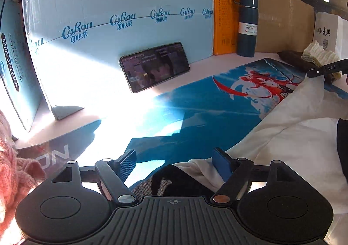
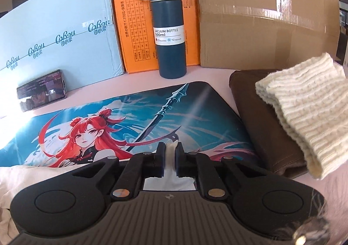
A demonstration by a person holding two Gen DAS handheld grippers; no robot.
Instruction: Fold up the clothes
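A white garment (image 1: 289, 136) lies over the right part of the blue anime desk mat (image 1: 195, 110). My left gripper (image 1: 176, 160) is open, its fingers wide apart over the garment's near edge, where a dark patch shows between them. My right gripper (image 2: 171, 153) is shut on a fold of the white garment (image 2: 171, 158), held just above the mat (image 2: 130, 114). In the left wrist view the right gripper (image 1: 326, 70) lifts the garment's far corner. More of the garment (image 2: 26, 177) sags at lower left in the right wrist view.
A folded brown cloth (image 2: 261, 119) with a folded cream knit (image 2: 308, 110) on it lies right of the mat. A phone (image 2: 41, 93) leans on a light blue box (image 2: 61, 34). A blue vacuum bottle (image 2: 168, 27), orange box (image 2: 130, 17) and cardboard box (image 2: 267, 23) stand behind. A pink knit (image 1: 13, 169) is at left.
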